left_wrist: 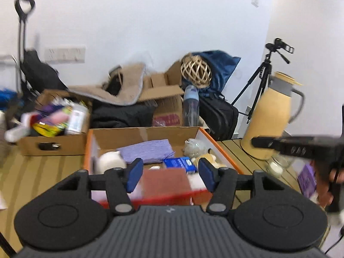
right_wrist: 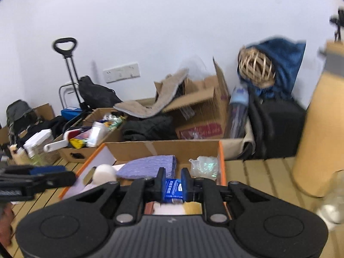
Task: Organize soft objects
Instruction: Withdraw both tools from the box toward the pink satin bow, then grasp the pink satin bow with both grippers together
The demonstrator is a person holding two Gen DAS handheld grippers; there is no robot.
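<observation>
My left tool (left_wrist: pixel 171 175) sits low in the centre of its own view, its two blue pads (left_wrist: pixel 135 174) spread wide apart with nothing between them. Beyond them lies the orange-edged cardboard box (left_wrist: pixel 217 145) on the slatted wooden counter (left_wrist: pixel 49 172). In the box, a purple cloth (left_wrist: pixel 147 151) lies toward the back, with a white round soft thing (left_wrist: pixel 111 161) at its left. A crinkled clear bag (left_wrist: pixel 194 147) sits at the back right, and a tan plush (left_wrist: pixel 207 158) is just below it. A blue tissue pack (left_wrist: pixel 180 164) shows between my pads, beside a dark red cloth (left_wrist: pixel 164 181) that is blurred in the near part of the box.

In the right wrist view, my right tool (right_wrist: pixel 173 186) is low centre with its pads drawn close, clamping the blue tissue pack (right_wrist: pixel 173 189) between them. The pack stands upright in the grip, over the near end of the box (right_wrist: pixel 221 161). The purple cloth (right_wrist: pixel 148 168) lies just above and left of the tool, the white round thing (right_wrist: pixel 105 173) further left, and the clear bag (right_wrist: pixel 204 166) to the right.

My right tool (left_wrist: pixel 296 147) also enters the left view from the right edge, blurred, in front of a tan thermos jug (left_wrist: pixel 273 118). A second cardboard box (left_wrist: pixel 53 144) full of mixed items sits at centre left on the counter.
</observation>
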